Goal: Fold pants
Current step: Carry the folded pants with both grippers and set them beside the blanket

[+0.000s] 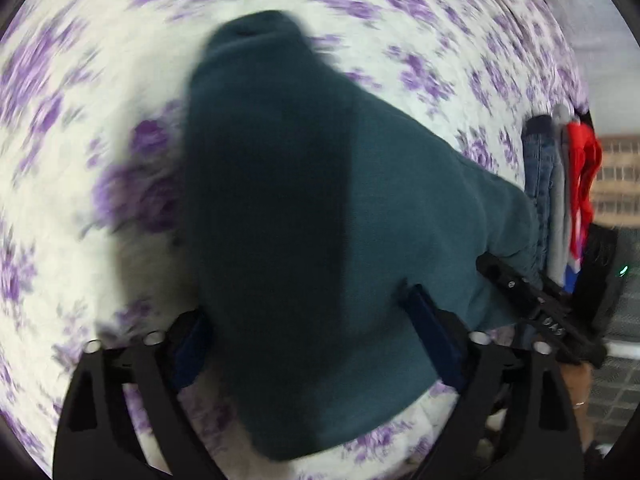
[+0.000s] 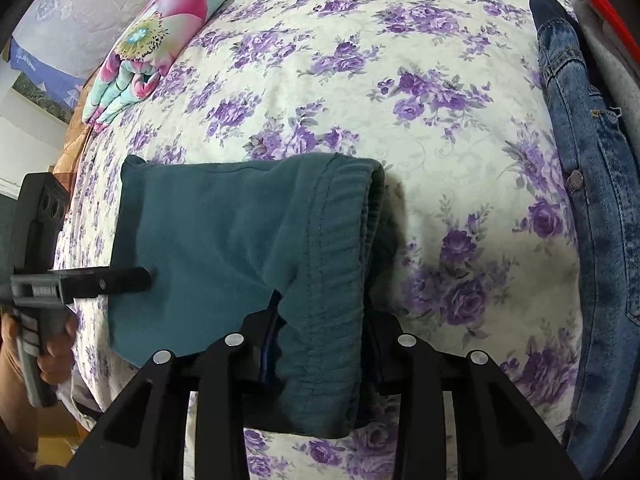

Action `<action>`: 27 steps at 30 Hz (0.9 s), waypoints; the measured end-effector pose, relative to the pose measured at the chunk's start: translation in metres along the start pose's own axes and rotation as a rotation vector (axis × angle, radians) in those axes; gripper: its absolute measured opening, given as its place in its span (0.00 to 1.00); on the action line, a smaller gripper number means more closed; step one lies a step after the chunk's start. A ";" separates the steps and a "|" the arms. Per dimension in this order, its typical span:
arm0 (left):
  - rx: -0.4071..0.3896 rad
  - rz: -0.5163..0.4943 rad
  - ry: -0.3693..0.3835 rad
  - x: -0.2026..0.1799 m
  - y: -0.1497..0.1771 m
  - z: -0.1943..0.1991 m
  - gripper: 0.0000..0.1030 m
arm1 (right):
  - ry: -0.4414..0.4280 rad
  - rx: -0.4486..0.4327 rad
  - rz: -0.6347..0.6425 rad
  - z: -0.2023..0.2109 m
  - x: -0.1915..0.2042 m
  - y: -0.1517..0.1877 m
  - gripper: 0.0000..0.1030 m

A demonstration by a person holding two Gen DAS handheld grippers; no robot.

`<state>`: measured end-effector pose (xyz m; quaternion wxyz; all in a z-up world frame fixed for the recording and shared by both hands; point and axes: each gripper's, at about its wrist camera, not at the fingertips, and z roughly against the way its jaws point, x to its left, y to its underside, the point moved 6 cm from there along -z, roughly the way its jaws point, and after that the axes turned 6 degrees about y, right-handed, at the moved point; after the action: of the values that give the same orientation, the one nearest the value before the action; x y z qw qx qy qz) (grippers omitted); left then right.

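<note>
Folded teal pants (image 1: pixel 304 184) lie on a bed sheet with purple flowers (image 1: pixel 80 80); the left wrist view is blurred. My left gripper (image 1: pixel 308 332) is open wide, its fingers astride the near end of the pants, one pad (image 1: pixel 432 332) over the cloth and the other beside its edge. In the right wrist view the pants (image 2: pixel 224 232) lie with the gathered waistband running toward me. My right gripper (image 2: pixel 324 340) is shut on that waistband at the near edge. The left gripper (image 2: pixel 136 278) shows side-on at the left, its tip at the cloth, held by a hand (image 2: pixel 56 352).
Blue jeans (image 2: pixel 588 184) lie along the right side of the bed, with grey (image 2: pixel 612 80) and red (image 2: pixel 592 12) garments beyond them. A folded flowered blanket (image 2: pixel 160 40) sits at the far left. The bed's edge drops off at the left.
</note>
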<state>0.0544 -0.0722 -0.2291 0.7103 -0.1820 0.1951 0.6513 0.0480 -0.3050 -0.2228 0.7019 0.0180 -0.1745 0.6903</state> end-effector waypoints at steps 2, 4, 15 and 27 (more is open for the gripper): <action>-0.003 -0.062 -0.076 -0.011 0.002 -0.008 0.92 | -0.007 0.009 -0.015 -0.002 0.003 -0.001 0.35; -0.004 -0.099 -0.134 -0.016 0.002 -0.008 0.70 | -0.019 0.022 -0.022 -0.004 0.007 -0.003 0.30; -0.247 -0.318 -0.116 -0.099 -0.032 0.089 0.15 | -0.118 -0.121 0.123 0.073 0.045 -0.062 0.18; -0.554 -0.300 -0.146 -0.142 -0.289 0.155 0.16 | -0.052 -0.532 0.222 0.115 0.044 -0.337 0.21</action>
<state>0.3375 -0.1385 -0.0220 0.7341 -0.3482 -0.0700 0.5788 0.3504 -0.3085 -0.0306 0.5974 -0.1685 -0.3683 0.6921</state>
